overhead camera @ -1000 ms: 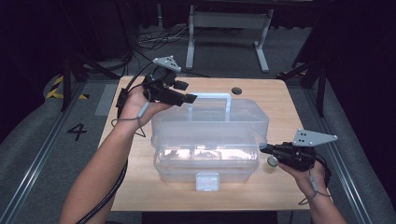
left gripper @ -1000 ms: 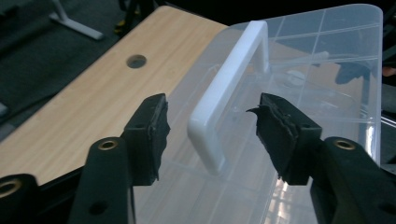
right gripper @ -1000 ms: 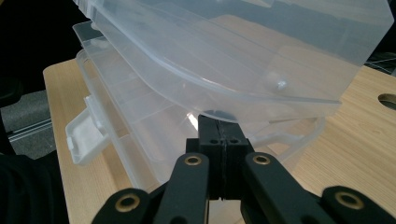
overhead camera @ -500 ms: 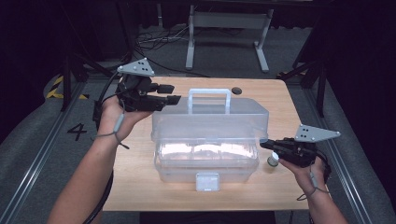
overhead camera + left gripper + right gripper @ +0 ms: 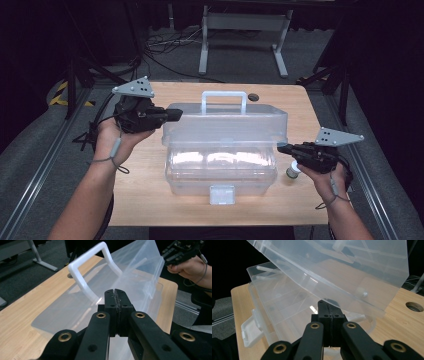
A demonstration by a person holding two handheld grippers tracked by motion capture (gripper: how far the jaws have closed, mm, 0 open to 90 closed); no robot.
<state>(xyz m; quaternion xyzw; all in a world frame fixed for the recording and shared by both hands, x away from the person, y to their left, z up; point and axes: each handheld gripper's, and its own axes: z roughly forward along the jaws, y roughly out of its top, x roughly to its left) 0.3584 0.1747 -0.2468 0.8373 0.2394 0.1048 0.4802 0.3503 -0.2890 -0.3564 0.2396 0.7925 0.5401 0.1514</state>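
Centrally, clear plastic box (image 5: 222,150), lid (image 5: 225,122) raised, on table (image 5: 150,200)

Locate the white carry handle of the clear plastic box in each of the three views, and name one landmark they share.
High view: the white plastic carry handle stands upright at upper centre, on the far edge of the raised clear lid.
Left gripper view: the handle arches across the upper left, beyond the shut jaws.
Right gripper view: I cannot make the handle out.
Shared landmark: the clear lid over the light wooden table.
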